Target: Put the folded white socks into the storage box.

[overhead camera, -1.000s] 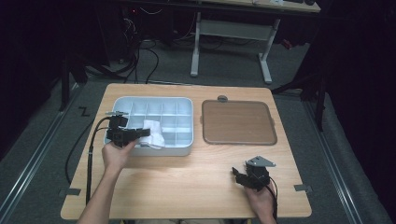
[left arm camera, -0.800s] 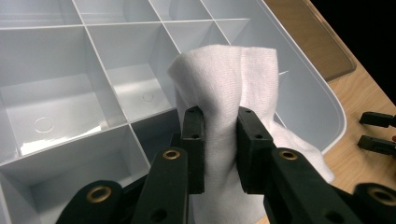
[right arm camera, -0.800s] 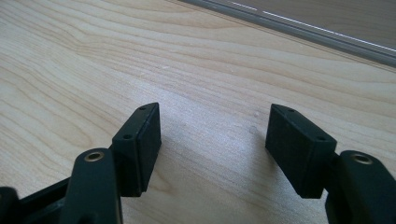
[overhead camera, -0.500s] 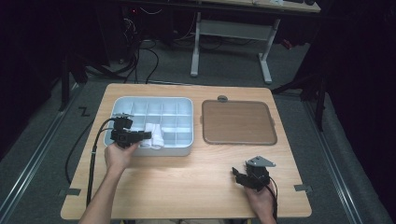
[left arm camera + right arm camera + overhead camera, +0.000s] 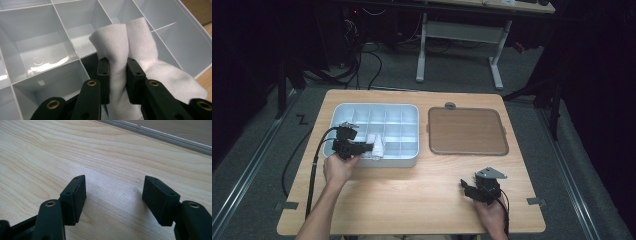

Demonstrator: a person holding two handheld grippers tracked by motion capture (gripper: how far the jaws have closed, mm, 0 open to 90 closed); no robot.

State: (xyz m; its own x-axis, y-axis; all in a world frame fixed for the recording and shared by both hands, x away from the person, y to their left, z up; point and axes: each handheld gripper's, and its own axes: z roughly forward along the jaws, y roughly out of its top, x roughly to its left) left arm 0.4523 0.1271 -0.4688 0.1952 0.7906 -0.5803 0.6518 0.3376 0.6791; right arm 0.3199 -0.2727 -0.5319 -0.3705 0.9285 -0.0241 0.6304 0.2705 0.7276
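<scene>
My left gripper [image 5: 364, 146] is shut on a folded white cloth [image 5: 376, 146], holding it over the front row of a pale grey compartment tray [image 5: 410, 111]. In the left gripper view the cloth [image 5: 120, 50] is pinched between both pads [image 5: 103, 75] and rises above them, with the tray's dividers [image 5: 67, 32] behind. My right gripper [image 5: 466, 188] rests near the table's front right, open. The right gripper view has its jaws apart over bare wood [image 5: 112, 157], nothing between them.
A brown flat lid or tray [image 5: 466, 131] lies right of the compartment tray, with a small grey knob [image 5: 450, 105] behind it. The wooden table [image 5: 412, 200] has open room in front. Black cables trail off the left edge.
The left gripper with the cloth has shifted slightly toward the tray's left front corner. The right gripper has not moved.
</scene>
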